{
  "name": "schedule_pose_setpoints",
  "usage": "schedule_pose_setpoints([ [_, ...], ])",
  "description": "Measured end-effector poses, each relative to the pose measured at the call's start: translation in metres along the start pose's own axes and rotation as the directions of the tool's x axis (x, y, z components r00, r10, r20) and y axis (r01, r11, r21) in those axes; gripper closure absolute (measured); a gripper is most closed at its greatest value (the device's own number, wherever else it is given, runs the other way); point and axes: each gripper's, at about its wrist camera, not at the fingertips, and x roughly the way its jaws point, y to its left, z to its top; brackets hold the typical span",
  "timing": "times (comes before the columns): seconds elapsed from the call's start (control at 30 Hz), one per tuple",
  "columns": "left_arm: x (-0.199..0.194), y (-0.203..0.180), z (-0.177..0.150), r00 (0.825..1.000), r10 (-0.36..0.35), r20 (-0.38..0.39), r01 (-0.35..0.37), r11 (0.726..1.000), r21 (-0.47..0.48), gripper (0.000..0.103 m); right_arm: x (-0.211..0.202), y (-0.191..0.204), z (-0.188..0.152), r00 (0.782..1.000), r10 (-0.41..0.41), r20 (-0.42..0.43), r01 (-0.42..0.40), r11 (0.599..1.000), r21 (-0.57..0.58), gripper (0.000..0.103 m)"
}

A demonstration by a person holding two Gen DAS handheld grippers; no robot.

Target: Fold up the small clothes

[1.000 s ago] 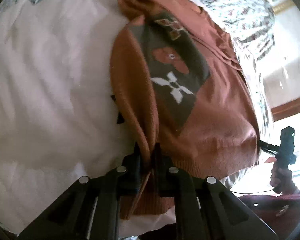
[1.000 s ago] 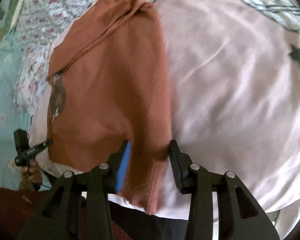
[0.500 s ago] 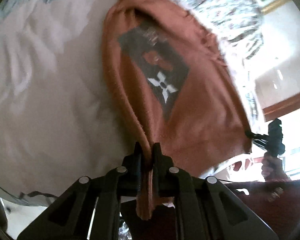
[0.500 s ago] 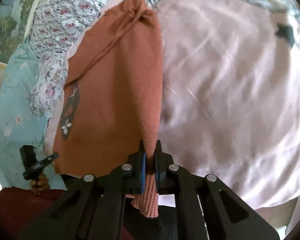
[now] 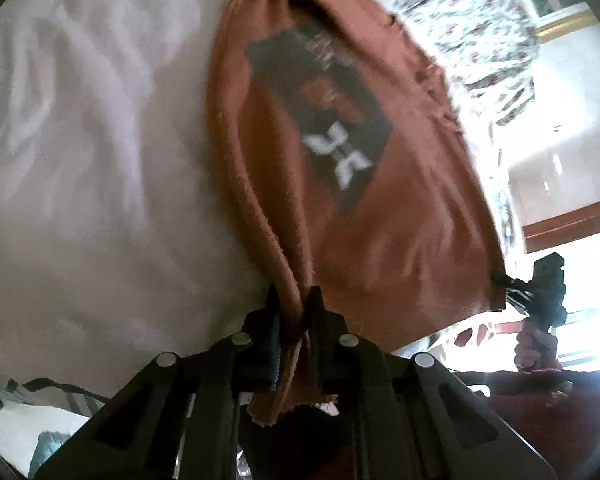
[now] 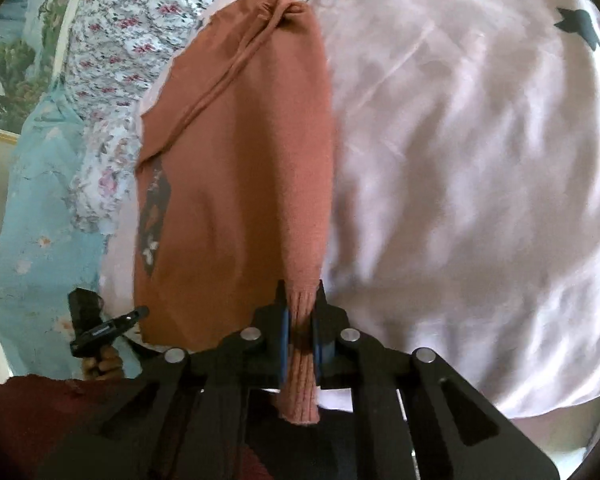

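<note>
Since a second ago the right gripper (image 6: 301, 322) has been closed from open onto the near hem corner of the sweater (image 6: 236, 184); its jaws are closing the last bit now with ribbed hem between them. Both hands have been drawn toward the near edge, and the sweater has been pulled taut off the bed (image 6: 460, 160).

Largest first: the pale bed sheet is spread under everything, with floral bedding (image 6: 140, 20) at the far side. The sweater is stretched lengthwise away from both grippers, hem near, neck end far; its long axis runs straight ahead of the fingers. The dark patterned panel (image 5: 324, 120) is seen facing up in the left wrist view.

The left gripper (image 5: 294, 320) is clamped on the other hem corner, fabric bunched between the pads. Each gripper is seen at the opposite hem corner in the other's view, so the hem is spanned between them.

Next move, judged: hem to be carried forward over the body toward the neck. Neither hand is nearer; both must be moved together or the fold skews.
</note>
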Motion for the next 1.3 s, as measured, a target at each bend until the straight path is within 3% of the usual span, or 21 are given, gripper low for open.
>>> schedule_pose_setpoints([
  [0.2,-0.029,-0.019,0.017,0.994,-0.058,0.093,0.057,0.998,0.014,0.095,-0.018,0.013,0.014,0.997,0.057,0.055,-0.057,0.998,0.011,0.093],
  [0.37,-0.058,-0.044,0.060,0.973,-0.098,0.207,0.088,0.995,0.056,0.095,-0.039,0.042,0.059,0.977,0.136,0.162,-0.133,0.991,-0.033,0.093],
  [0.6,-0.075,-0.050,0.161,0.927,-0.117,0.357,0.102,0.993,0.061,0.096,-0.032,0.069,0.147,0.955,0.154,0.255,-0.135,0.987,-0.090,0.093],
  [0.77,-0.059,-0.057,0.239,0.902,-0.090,0.423,0.065,0.995,0.072,0.096,-0.006,0.078,0.220,0.947,0.143,0.288,-0.115,0.987,-0.112,0.093],
  [0.87,-0.039,-0.051,0.276,0.901,-0.072,0.428,0.061,0.997,0.040,0.096,0.019,0.077,0.265,0.952,0.113,0.284,-0.086,0.990,-0.108,0.093],
  [1.07,0.010,-0.028,0.335,0.916,0.008,0.401,0.008,0.999,-0.038,0.096,0.072,0.061,0.326,0.972,0.029,0.235,-0.015,0.998,-0.061,0.093],
  [1.3,0.054,0.005,0.364,0.935,0.118,0.335,-0.076,0.988,-0.138,0.097,0.123,0.036,0.362,0.988,-0.030,0.149,0.030,1.000,-0.002,0.089],
])
